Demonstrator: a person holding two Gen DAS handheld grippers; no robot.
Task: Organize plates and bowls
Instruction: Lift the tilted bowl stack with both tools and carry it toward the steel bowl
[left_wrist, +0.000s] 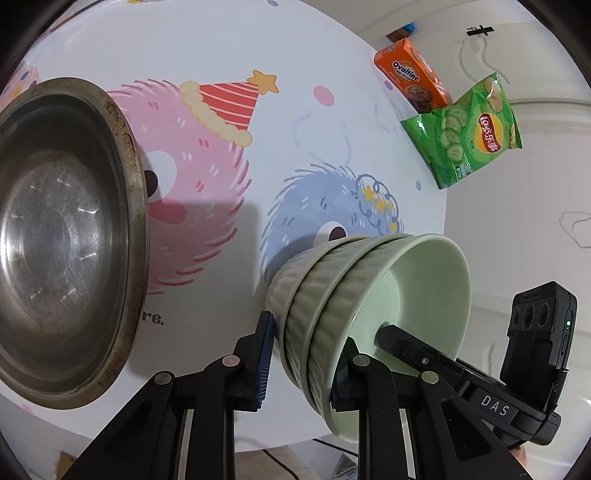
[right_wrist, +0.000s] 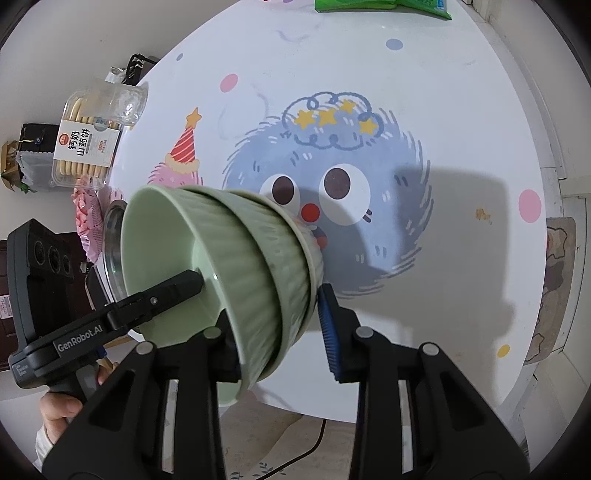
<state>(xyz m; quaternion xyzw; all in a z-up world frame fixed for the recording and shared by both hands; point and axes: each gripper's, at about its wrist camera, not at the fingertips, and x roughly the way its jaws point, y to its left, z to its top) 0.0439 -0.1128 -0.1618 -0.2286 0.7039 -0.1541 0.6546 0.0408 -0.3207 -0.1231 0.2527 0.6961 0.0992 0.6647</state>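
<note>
Left wrist view: left tongs (left_wrist: 301, 363) clamped across the wall of the stack of green bowls (left_wrist: 343, 295), one blue pad outside, the other jaw inside the rim.
Right wrist view: right tongs (right_wrist: 280, 332) straddle the opposite wall of the same stack; the outer blue pad (right_wrist: 330, 332) looks just shy of the ribbing, so I cannot tell whether this grip is firm.
Stack position: three nested ribbed bowls, tipped on their side, held above the desk (left_wrist: 258, 44) by its near edge.
Step (judged): carrying the nested set to its place.
Next move (judged): level the stack, then lower it; steel basin (left_wrist: 62, 243) sits left.
Surface: white cloth with cartoon furballs.
Room: snack box (left_wrist: 410, 75) and crisps bag (left_wrist: 465, 133) at the far edge; pale floor beyond.
</note>
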